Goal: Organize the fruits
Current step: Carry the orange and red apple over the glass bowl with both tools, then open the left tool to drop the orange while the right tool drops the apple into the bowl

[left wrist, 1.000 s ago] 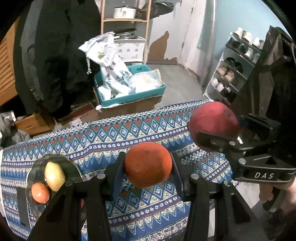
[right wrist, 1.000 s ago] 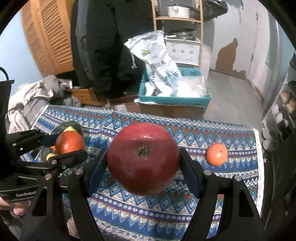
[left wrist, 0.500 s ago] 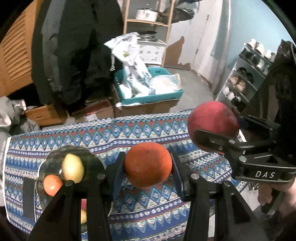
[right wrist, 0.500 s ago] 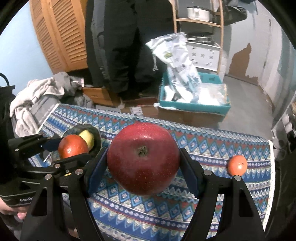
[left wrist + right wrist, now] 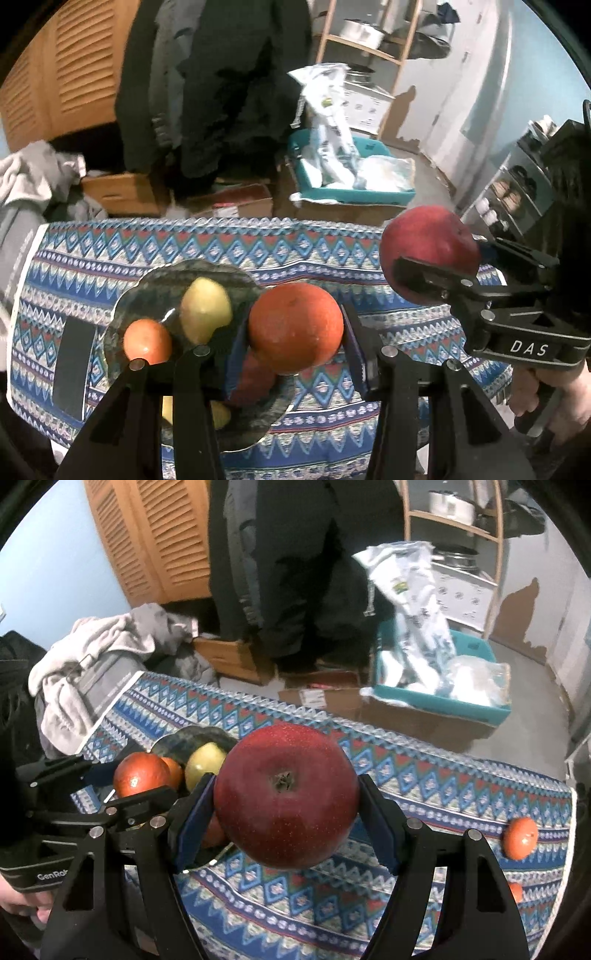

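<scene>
My left gripper (image 5: 295, 328) is shut on an orange (image 5: 295, 326) and holds it above the right part of a dark glass plate (image 5: 147, 284). The plate holds a yellow-green fruit (image 5: 205, 309), a small orange fruit (image 5: 147, 340) and more fruit half hidden under my fingers. My right gripper (image 5: 286, 799) is shut on a big red apple (image 5: 286, 799), held above the patterned tablecloth (image 5: 424, 779) just right of the plate (image 5: 199, 736). The apple also shows in the left wrist view (image 5: 428, 243). The left gripper with its orange (image 5: 140, 775) shows in the right wrist view.
Two small oranges (image 5: 521, 837) (image 5: 515, 891) lie near the table's right edge. A black flat object (image 5: 74, 365) lies left of the plate. Beyond the table are cardboard boxes, a teal crate with bags (image 5: 443, 686), a clothes heap (image 5: 103, 653) and a shelf.
Both grippers have swung left with their fruit. The plate has come from the far left to directly under the left gripper's orange.
</scene>
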Demonstrator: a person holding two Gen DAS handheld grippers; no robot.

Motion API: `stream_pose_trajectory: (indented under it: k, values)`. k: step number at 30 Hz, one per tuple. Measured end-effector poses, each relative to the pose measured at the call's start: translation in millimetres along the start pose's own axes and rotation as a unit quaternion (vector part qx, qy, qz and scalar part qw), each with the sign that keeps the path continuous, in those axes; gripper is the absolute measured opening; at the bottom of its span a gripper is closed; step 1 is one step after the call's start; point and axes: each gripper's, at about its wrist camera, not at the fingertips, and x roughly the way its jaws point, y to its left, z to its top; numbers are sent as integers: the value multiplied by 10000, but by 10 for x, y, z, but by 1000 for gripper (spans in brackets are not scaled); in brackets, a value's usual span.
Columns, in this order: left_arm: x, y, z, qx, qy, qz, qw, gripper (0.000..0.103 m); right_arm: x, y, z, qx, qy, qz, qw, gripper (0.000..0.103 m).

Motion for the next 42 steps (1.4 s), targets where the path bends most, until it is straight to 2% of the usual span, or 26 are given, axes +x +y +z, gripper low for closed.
stream_pose_trajectory:
  k: [11, 20, 30, 32, 40, 42]
  values:
    - [87, 534, -108, -429, 133, 353, 9984, 48, 560, 397, 90, -247, 418, 290, 9984, 75]
    - [336, 980, -318, -923, 558, 457, 9931, 48, 959, 575, 61, -214, 827, 469, 9952, 75]
    - [533, 1102, -442, -1072, 855, 496, 9893, 48, 1275, 658, -63, -259, 1148, 405, 9922, 75]
    - [566, 1131, -469, -1183, 924, 406, 9878, 48, 1334, 640, -92, -200, 1211, 420, 9915, 75]
    - [655, 1194, -519, -1317, 1066, 481, 9844, 49, 1436, 624, -161, -140, 1304, 452, 9903, 76]
    - [637, 1204, -513, -1363, 1044, 451, 9841, 53, 1423, 606, -146, -72, 1237, 470, 9912, 76]
